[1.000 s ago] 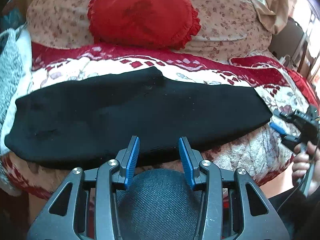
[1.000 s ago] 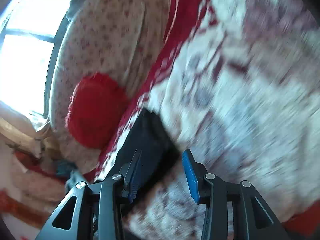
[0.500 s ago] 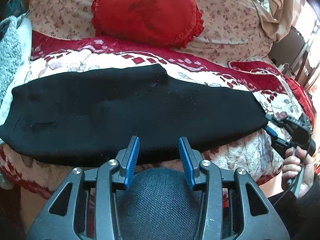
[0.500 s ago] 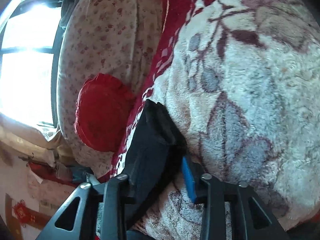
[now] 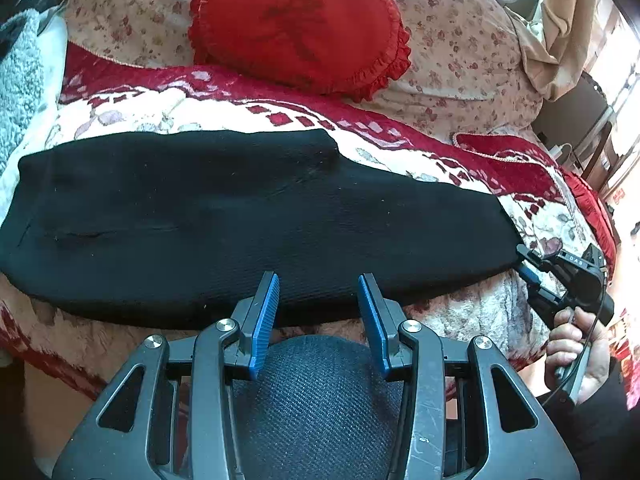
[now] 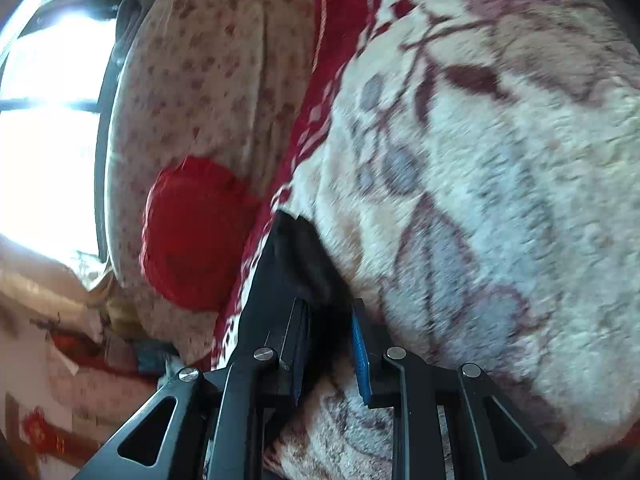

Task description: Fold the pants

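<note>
Black pants (image 5: 240,220), folded lengthwise, lie flat across a flowered blanket (image 5: 460,308). My left gripper (image 5: 318,292) hovers open over their near edge at the middle, with nothing between its blue pads. At the pants' right end my right gripper (image 5: 528,268), held by a hand (image 5: 576,340), grips the cloth. In the right wrist view its jaws are closing, and the black pants end (image 6: 296,264) fills the narrow gap of the right gripper (image 6: 330,320) and bunches up ahead of it.
A red frilled cushion (image 5: 300,24) leans on a floral pillow (image 5: 460,40) behind the pants. Grey fluffy cloth (image 5: 20,80) lies at the far left. A knee in dark denim (image 5: 316,400) sits under my left gripper. A bright window (image 6: 40,120) lies beyond the cushion (image 6: 192,236).
My right gripper slid onto the right end of the pants and its jaws narrowed onto the cloth. The left gripper stayed open and tipped slightly, so the pants sit lower in its view.
</note>
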Demonstrator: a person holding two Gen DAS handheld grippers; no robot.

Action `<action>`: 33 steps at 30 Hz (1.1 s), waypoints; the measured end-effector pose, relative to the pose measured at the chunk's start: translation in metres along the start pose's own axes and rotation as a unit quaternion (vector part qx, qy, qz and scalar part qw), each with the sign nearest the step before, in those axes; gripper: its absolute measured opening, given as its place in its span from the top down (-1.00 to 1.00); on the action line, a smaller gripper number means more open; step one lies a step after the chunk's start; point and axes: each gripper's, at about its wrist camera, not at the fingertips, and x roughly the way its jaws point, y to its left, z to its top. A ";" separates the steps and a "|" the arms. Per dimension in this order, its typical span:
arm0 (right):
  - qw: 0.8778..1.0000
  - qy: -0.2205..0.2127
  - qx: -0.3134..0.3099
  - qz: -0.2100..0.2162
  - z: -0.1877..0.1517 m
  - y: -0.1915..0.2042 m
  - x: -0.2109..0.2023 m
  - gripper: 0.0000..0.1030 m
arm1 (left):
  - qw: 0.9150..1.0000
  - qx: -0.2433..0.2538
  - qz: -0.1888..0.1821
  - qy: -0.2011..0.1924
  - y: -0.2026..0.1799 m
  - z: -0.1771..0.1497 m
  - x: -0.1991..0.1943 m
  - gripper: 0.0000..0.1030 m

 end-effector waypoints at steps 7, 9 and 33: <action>0.999 -0.022 -0.026 -0.015 -0.001 0.006 -0.006 0.82 | 1.000 -0.013 -0.007 0.004 0.005 0.000 0.000 0.22; 0.999 -0.025 -0.036 -0.019 -0.002 0.009 -0.007 0.84 | 1.000 -0.014 -0.009 0.004 0.005 0.000 0.000 0.22; 0.924 0.050 -0.378 -0.003 -0.101 0.126 0.038 0.85 | 0.965 -0.020 -0.224 0.137 -0.095 0.080 0.077 0.02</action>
